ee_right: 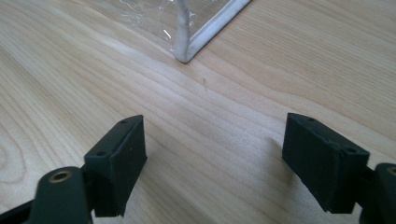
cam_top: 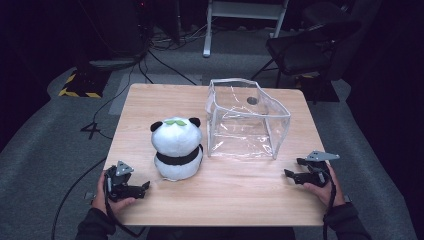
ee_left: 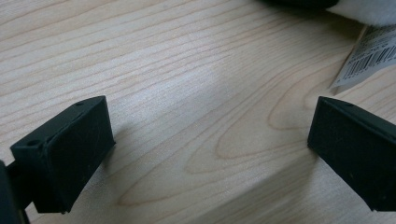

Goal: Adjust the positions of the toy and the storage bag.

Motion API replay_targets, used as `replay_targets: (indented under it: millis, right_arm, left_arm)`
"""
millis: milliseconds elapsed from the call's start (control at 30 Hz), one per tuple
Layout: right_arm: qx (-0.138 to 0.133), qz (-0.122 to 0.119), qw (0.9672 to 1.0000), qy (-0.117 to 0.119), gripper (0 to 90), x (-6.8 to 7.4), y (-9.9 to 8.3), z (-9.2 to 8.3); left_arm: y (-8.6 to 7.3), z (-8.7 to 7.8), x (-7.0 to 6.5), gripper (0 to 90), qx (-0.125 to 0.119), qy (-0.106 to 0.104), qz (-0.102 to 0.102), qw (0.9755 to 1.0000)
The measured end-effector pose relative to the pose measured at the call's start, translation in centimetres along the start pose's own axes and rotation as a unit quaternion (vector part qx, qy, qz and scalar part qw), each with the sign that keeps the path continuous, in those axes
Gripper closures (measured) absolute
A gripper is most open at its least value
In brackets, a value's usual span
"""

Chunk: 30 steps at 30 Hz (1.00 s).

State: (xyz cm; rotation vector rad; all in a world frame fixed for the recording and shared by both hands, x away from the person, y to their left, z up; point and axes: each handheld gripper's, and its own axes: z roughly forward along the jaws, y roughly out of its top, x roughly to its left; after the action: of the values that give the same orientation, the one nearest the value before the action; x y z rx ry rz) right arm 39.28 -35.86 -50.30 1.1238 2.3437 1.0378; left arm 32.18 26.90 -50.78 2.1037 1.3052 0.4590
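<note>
High view. A plush panda sits upright on the wooden table, just left of a clear plastic bag that stands with its mouth open upward. The left gripper rests near the table's front edge, just in front and to the left of the panda; the right gripper rests near the front right, a little off the bag's near corner. Neither holds anything.

Left gripper view. The two black jaws stand wide apart over bare wood grain, with nothing between them. The panda's white base and its printed tag lie at the upper right, near but not touching the jaw on that side.

Right gripper view. The jaws stand wide, empty, above the table. The bag's white-piped corner lies ahead, apart from both jaws.

Judged step: reaching for the toy to put it into the bag. It would go best with the left gripper closing on the soft body rather than on the tag, while the right gripper steadies the bag's rim so that the thin walls do not fold inward.
</note>
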Motion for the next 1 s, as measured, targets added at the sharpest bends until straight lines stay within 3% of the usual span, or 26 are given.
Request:
replay_targets:
  millis: [500, 767, 1000]
  right_arm:
    - [-0.027, -0.013, 0.9994, 0.017, 21.6, 0.8, 1.3, -1.8]
    - [-0.056, -0.026, 0.9978, 0.026, 21.8, 0.9, 3.2, -3.7]
    - [-0.097, -0.028, 0.9948, 0.012, 23.6, 0.3, 5.4, -5.6]
  left_arm:
    - [0.0, 0.0, 0.0, 0.2, 0.000, -0.004, 0.004, 1.0000]
    - [0.0, 0.0, 0.1, 0.2, 0.000, -0.004, 0.004, 1.0000]
    - [0.0, 0.0, 0.0, 0.2, 0.000, -0.004, 0.003, 1.0000]
